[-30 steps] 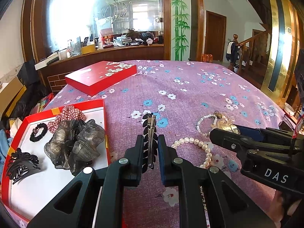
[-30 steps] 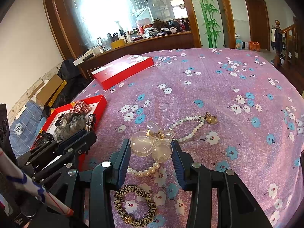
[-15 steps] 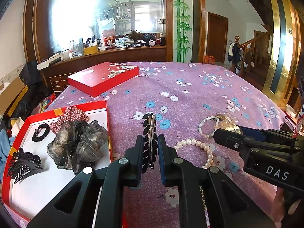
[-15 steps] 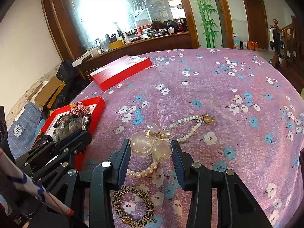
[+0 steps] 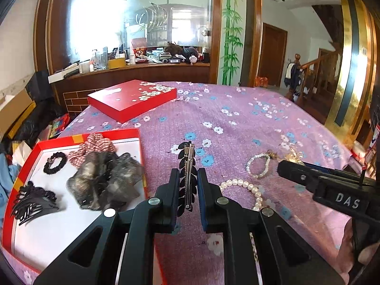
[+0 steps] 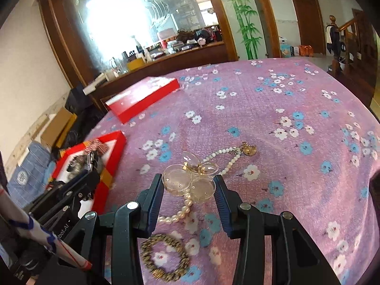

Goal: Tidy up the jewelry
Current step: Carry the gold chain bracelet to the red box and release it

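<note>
My left gripper (image 5: pixel 187 178) is shut on a black leaf-shaped hair clip (image 5: pixel 187 166) with a metal bar, held above the purple floral cloth just right of the open red box (image 5: pixel 139 142). That box holds a grey gauze scrunchie (image 5: pixel 104 182), a checked scrunchie (image 5: pixel 95 144), a black hair tie (image 5: pixel 55 163) and a black claw clip (image 5: pixel 33 201). My right gripper (image 6: pixel 188 184) is shut on a clear flower-shaped clip (image 6: pixel 187 180) with a gold centre. Under it lies a pearl bracelet (image 6: pixel 180 212). A smaller pearl bracelet with a gold charm (image 6: pixel 228 156) lies beyond.
A leopard-print bracelet (image 6: pixel 166 258) lies near the front edge below my right gripper. The red box lid (image 5: pixel 133 99) rests at the far left of the table. Cardboard boxes and clutter stand on the floor to the left. A wooden counter stands behind the table.
Both grippers keep their holds and stay in place; the views only tilt slightly.
</note>
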Motion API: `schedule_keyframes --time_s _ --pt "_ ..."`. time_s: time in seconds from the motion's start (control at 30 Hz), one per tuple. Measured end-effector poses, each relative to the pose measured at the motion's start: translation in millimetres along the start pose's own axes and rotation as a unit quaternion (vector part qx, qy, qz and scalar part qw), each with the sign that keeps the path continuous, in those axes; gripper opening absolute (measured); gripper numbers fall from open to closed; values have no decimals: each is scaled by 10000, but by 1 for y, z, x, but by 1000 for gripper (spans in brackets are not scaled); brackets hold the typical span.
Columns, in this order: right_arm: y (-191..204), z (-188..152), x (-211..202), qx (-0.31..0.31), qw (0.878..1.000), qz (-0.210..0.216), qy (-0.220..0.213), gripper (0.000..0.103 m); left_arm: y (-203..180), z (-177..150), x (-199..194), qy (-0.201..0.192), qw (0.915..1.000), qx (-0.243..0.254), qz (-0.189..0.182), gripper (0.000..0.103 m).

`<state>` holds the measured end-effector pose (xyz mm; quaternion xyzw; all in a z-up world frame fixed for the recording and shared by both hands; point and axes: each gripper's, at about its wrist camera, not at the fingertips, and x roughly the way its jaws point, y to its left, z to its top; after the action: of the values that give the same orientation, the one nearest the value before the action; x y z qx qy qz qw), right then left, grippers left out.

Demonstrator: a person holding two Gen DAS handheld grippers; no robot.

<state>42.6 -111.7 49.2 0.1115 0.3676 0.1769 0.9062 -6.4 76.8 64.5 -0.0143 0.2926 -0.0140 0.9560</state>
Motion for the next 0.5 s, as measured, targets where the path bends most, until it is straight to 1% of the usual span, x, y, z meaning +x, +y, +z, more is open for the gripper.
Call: schedule_keyframes --time_s 0.07,0.17,0.3,0.4,0.43,0.5 --pt "5 -1 -11 -38 10000 27 -60 46 8 -1 -12 -76 10000 -39 6 14" --pt "19 -1 -24 -138 9997 174 -116 46 22 -1 -25 -138 9998 -146 27 14" --pt "51 -4 -33 -436 9980 429 -133 46 54 -1 -44 -176 9990 -412 86 14" --pt "81 -11 -30 -736 9947 716 -4 46 79 -4 -53 -204 9979 -552 260 14" --pt "92 -14 -28 -838 9931 815 59 46 91 -6 -55 -191 9972 -628 351 14" --pt "111 -21 -23 -1032 9898 963 169 46 109 -10 -55 -105 9963 -746 420 14"
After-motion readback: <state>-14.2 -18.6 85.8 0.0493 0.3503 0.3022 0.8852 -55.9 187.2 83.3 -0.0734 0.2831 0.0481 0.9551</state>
